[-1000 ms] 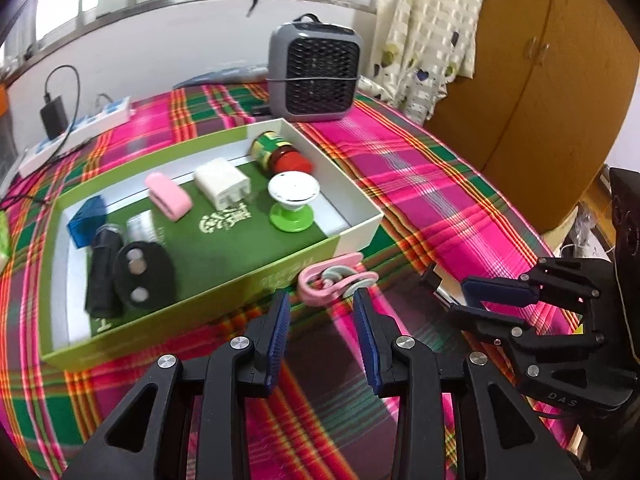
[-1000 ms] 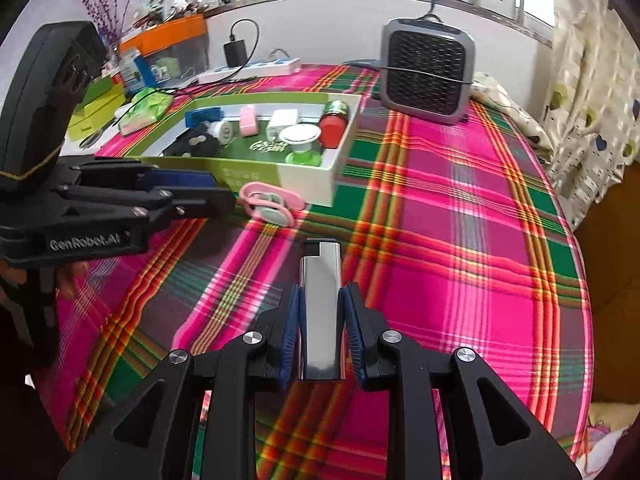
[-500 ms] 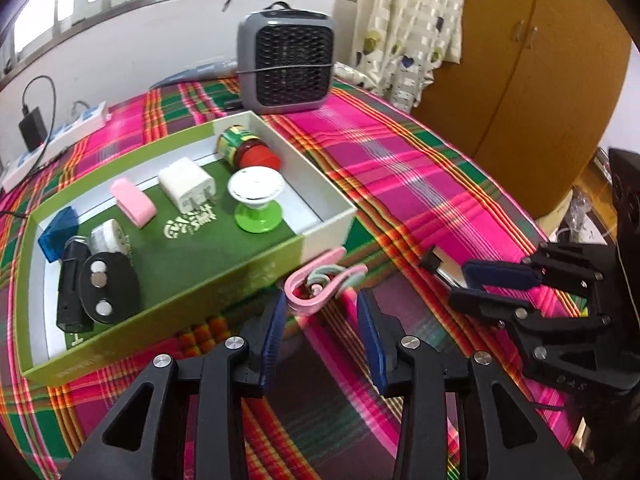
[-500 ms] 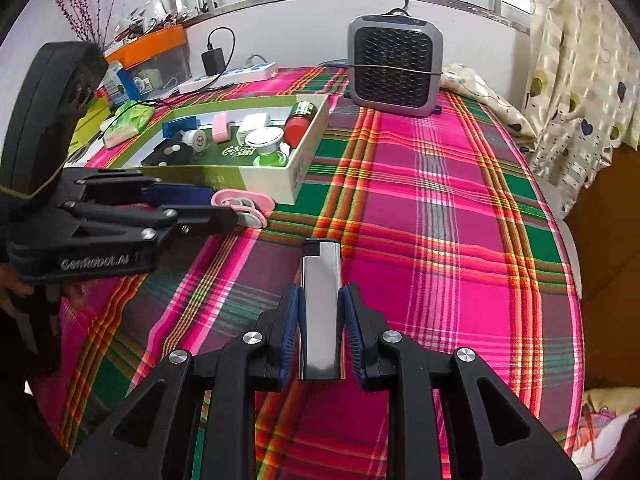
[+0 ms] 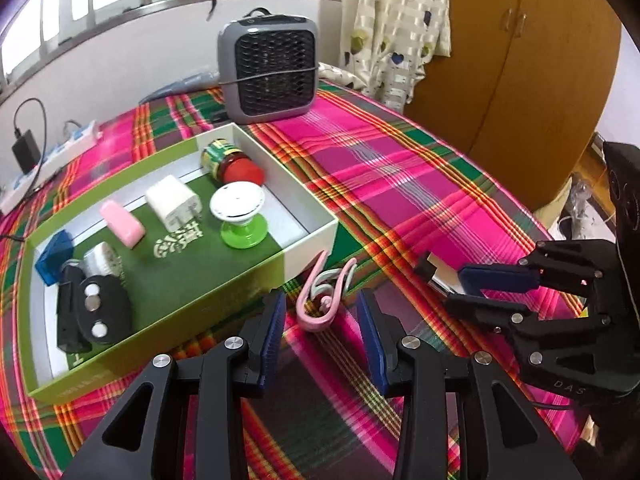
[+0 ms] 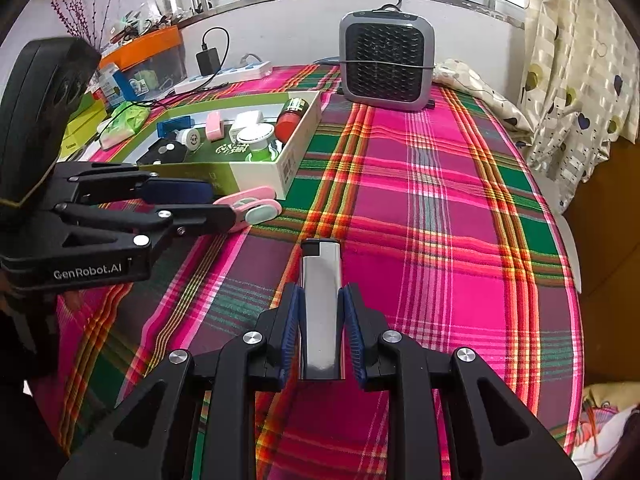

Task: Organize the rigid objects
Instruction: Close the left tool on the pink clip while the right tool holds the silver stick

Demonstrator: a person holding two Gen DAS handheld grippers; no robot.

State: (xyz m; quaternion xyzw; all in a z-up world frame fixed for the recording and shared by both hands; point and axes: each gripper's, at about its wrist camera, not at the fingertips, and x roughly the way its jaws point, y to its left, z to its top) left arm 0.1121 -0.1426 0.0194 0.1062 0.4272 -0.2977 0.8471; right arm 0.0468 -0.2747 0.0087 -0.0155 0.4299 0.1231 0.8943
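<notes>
A pink clip (image 5: 322, 304) lies on the plaid cloth just in front of the green-and-white box (image 5: 316, 236). My left gripper (image 5: 320, 300) straddles the clip with its jaws opening; the pads stand clear of it on both sides. In the right wrist view the left gripper (image 6: 220, 205) comes in from the left, with the clip (image 6: 256, 208) at its tips. My right gripper (image 6: 321, 292) is shut on a silver lighter (image 6: 320, 280) with a black cap, held above the cloth. The box holds a red-lidded jar (image 5: 232, 164), a white charger (image 5: 172, 202) and several other small items.
A grey heater (image 5: 268, 76) stands behind the box. A power strip (image 5: 52, 156) with a plugged-in adapter lies at the back left. The right gripper (image 5: 456, 288) with the lighter (image 5: 430, 270) hovers right of the clip. A wooden wardrobe (image 5: 520, 80) stands beyond the table's right edge.
My left gripper has moved in on the pink clip and its jaws have widened, so the clip now lies between the fingertips. The right gripper still holds the lighter in the same place.
</notes>
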